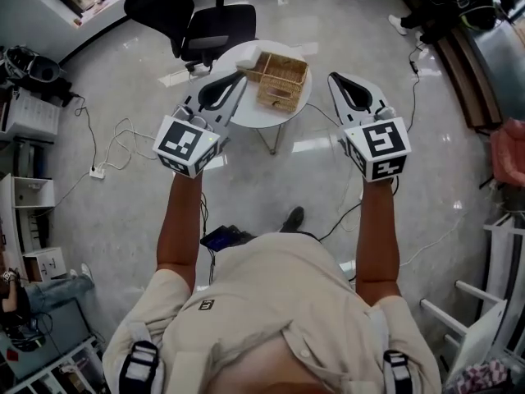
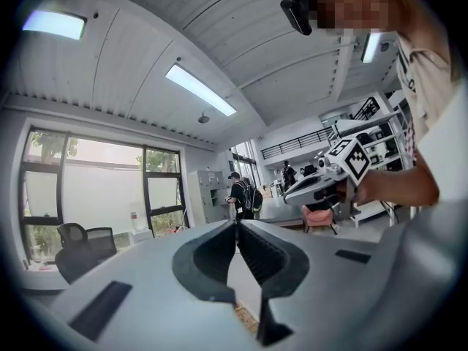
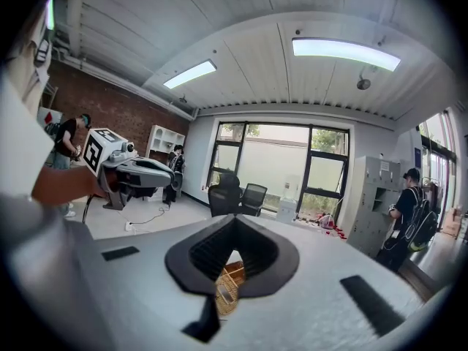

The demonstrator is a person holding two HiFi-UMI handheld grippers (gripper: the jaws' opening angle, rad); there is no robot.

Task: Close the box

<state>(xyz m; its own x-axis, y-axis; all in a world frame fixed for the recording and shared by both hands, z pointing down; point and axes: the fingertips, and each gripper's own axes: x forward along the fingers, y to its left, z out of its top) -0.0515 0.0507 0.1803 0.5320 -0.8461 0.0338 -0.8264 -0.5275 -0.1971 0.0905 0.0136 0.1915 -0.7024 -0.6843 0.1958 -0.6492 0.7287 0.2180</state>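
Open wicker box (image 1: 283, 82), on round white table (image 1: 264, 117)

Box (image 1: 283, 80) on counter (image 1: 248, 115), toward far side. Chair (image 1: 215, 27) behind counter, to left. Left claw (image 1: 239, 78) over counter, just left of box; right claw (image 1: 335, 79) right of counter, off it — box between them.

We have open air above the round white table (image 1: 275, 120) bearing a tan wicker box (image 1: 283, 80); black office chair (image 1: 217, 23) at 11 o'clock.
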